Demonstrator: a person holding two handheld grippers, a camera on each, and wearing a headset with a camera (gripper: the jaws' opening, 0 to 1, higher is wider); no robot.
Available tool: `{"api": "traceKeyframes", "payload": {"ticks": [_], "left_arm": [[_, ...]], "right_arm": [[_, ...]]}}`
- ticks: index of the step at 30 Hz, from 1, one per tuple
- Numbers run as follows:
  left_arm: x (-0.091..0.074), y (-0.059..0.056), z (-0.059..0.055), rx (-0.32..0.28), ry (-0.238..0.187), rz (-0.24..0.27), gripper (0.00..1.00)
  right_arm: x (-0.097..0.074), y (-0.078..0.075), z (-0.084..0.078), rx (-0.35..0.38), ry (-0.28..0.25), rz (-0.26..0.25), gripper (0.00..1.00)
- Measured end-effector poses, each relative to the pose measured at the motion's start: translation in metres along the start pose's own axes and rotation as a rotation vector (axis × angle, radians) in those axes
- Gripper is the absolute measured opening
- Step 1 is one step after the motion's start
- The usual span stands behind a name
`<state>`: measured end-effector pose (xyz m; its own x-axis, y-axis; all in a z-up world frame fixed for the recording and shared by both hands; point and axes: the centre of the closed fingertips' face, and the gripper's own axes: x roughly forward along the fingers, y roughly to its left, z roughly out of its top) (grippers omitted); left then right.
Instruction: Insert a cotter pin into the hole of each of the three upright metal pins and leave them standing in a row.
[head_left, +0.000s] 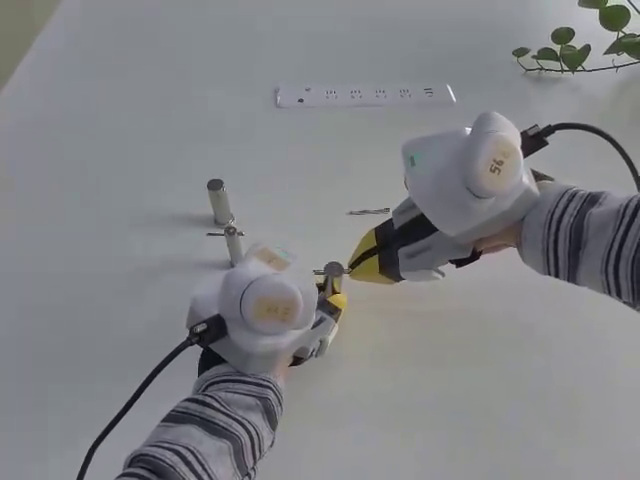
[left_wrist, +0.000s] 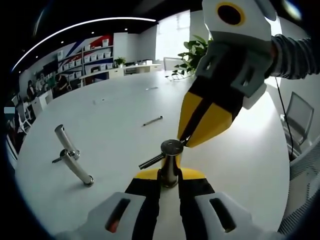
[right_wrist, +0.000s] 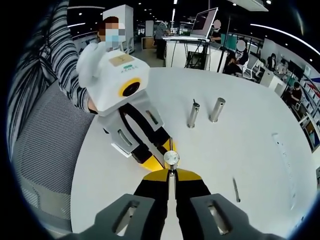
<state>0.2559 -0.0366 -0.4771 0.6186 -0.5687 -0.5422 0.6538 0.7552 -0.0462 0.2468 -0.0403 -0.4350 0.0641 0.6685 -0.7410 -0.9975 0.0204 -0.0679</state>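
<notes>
clamping metal pin (left_wrist: 170, 165), left gripper (head_left: 332, 298), right gripper (head_left: 356, 262) pinching cotter pin (left_wrist: 151, 161)

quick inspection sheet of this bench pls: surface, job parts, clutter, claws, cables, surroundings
surface: plain white table
job's things: near pin upright with fitted cotter through it; far pin upright, no cotter; held pin upright in the left claw; spare cotter lying flat
clutter: power strip at the far edge
grippers: left claw shut on held pin; right claw shut on held cotter, which crosses the held pin under its head
cables: left cable and right cable, both black, trailing off
surroundings: plant; office shelves and desks beyond
</notes>
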Motion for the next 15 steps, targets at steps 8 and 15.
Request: {"api": "traceKeyframes", "payload": {"ticks": [8,15], "left_arm": [[-0.0003,0.0007,-0.0007,-0.001,0.000,0.003,0.10],[-0.0010,0.0001,-0.0017,-0.010,0.005,0.003,0.10]], "right_arm": [[0.0032,-0.0009,0.0015,-0.014,0.007,-0.003,0.00],[0.0068,0.0000,0.0020,-0.018,0.009,-0.008,0.00]]}}
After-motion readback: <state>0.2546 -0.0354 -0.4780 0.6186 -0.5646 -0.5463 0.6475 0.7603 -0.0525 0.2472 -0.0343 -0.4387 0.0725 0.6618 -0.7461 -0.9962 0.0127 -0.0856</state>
